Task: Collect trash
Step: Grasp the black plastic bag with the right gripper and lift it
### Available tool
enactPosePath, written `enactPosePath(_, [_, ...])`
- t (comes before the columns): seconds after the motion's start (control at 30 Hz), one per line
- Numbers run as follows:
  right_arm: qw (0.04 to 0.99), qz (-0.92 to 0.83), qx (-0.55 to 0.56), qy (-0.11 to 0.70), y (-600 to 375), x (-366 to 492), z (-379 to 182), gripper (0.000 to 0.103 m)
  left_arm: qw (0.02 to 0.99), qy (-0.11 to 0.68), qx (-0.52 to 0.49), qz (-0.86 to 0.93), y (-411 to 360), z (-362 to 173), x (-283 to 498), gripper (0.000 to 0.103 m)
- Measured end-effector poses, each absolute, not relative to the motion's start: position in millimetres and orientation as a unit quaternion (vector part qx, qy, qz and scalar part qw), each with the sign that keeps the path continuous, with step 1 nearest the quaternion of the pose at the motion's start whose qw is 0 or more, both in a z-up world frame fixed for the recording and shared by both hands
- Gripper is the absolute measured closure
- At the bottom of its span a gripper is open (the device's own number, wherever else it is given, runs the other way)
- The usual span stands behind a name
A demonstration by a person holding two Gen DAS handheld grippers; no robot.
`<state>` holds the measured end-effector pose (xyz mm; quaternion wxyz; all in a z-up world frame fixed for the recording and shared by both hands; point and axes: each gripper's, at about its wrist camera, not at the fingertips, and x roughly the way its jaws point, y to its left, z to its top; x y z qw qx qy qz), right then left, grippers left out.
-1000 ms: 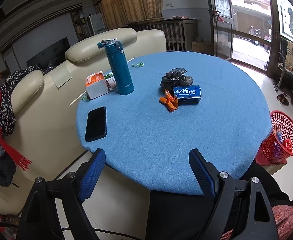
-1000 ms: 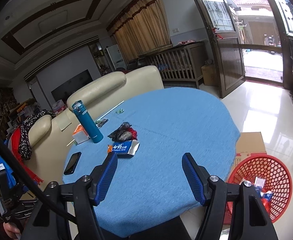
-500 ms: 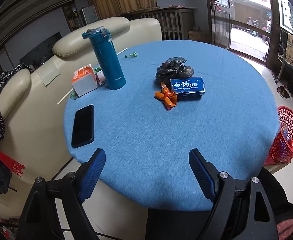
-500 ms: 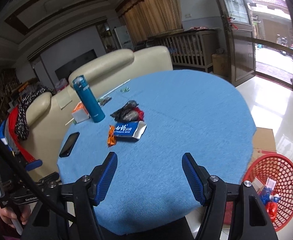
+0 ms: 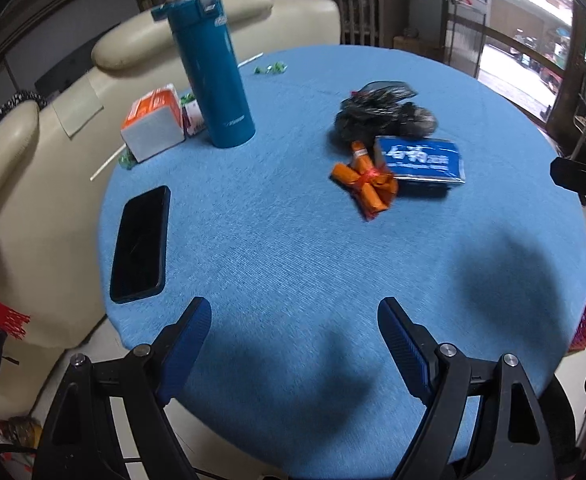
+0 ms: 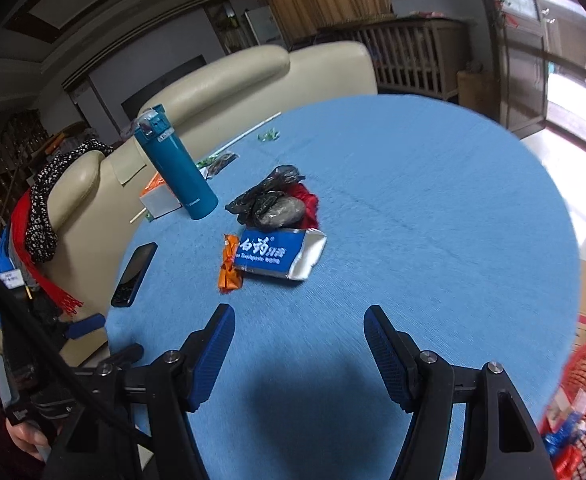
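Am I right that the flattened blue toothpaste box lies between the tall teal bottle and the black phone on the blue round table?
Not quite: the flattened blue toothpaste box lies beside the orange wrapper, right of the tall teal bottle, far from the black phone, as the left wrist view shows.

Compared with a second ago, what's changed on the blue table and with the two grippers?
Both grippers, left and right, came forward and down over the table, still open and empty. The orange wrapper, toothpaste box, black bag, bottle and phone stayed put.

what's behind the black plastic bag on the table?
In the right wrist view, something red pokes out behind and beside the black plastic bag. Most of it is covered by the bag, so what it is cannot be told. The left wrist view shows none of it.
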<state>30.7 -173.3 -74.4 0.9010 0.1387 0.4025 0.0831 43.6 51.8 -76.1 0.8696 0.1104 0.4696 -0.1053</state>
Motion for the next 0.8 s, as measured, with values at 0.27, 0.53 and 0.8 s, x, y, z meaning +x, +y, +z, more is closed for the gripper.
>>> enactPosePath(0.27, [0.893, 0.1, 0.131, 0.419, -163.3, 93.2, -86.3, 0.032, 0.862, 0.483, 0.116, -0.098, 46.8, -85.5, 73.8, 0.017])
enactPosePath(0.53, [0.88, 0.141, 0.125, 0.435, -151.2, 157.5, -92.0, 0.032, 0.855, 0.5, 0.105, -0.091, 52.8, -93.6, 93.4, 0.017])
enactPosePath(0.8, [0.869, 0.156, 0.092, 0.462, -126.8, 205.8, -116.8, 0.032, 0.849, 0.513, 0.101, -0.08, 62.1, -100.8, 103.5, 0.017])
